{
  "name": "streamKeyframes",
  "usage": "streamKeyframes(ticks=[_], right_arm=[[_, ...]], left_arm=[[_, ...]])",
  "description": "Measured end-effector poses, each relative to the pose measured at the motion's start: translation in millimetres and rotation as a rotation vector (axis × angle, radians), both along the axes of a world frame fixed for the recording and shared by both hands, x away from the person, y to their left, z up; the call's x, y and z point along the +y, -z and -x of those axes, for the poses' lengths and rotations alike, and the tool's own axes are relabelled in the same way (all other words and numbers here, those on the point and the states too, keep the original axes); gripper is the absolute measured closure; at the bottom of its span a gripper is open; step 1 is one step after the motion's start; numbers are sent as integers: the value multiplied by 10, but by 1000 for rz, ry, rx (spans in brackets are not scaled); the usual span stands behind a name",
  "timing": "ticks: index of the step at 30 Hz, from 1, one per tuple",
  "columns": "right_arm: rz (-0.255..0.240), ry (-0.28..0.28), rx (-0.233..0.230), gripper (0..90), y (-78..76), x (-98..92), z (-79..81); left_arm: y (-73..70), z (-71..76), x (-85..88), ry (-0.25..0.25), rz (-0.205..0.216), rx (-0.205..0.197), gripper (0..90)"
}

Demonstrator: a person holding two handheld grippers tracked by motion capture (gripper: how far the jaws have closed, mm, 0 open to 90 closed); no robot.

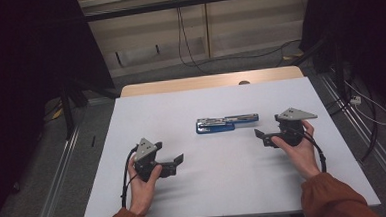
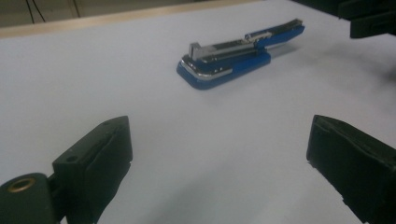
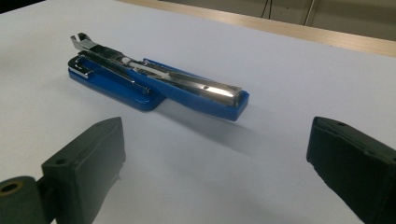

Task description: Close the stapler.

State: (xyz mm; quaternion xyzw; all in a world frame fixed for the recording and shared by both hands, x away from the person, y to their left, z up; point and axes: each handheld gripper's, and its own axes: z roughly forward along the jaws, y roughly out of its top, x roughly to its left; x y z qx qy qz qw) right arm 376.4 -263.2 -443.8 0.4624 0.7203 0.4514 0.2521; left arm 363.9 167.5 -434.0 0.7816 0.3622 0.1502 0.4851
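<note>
A white table (image 1: pixel 150 191) lies in front of you, bare apart from one blue stapler (image 1: pixel 226 123) near its middle, a little toward the far edge. The stapler is swung open flat: the blue base (image 3: pixel 112 81) at one end, the metal-lined top arm (image 3: pixel 201 91) stretched out at the other, joined at a hinge in between.

Your left gripper (image 1: pixel 177 160) sits near the front left, well apart from the stapler, its jaws spread wide with nothing between them. Your right gripper (image 1: pixel 260 135) is just beside the stapler's arm end, jaws also wide apart and empty.

Expect the stapler to be stiff, fairly heavy for its size, and smooth, so likely slippery on the plastic. The two halves will probably pivot at the hinge when lifted. Gripping across the narrow sides of the base or the arm looks safest; holding one half steady while moving the other should help.

No brand, label or writing can be read on anything.
</note>
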Motion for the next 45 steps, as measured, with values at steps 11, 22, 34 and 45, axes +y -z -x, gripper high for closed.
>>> streamKeyframes(ticks=[11,22,34,45], right_arm=[[29,-18,4,272,30,6,-37],[-7,-22,19,447,24,-38,-62],[-4,-91,28,692,59,56,-89],[-12,-107,16,900,70,59,-111]], left_arm=[[-4,-174,-242,23,-15,-31,74],[-39,-418,-494,46,16,-61,61],[-90,-668,-644,43,6,-71,74],[-90,-875,-817,46,2,-93,96]])
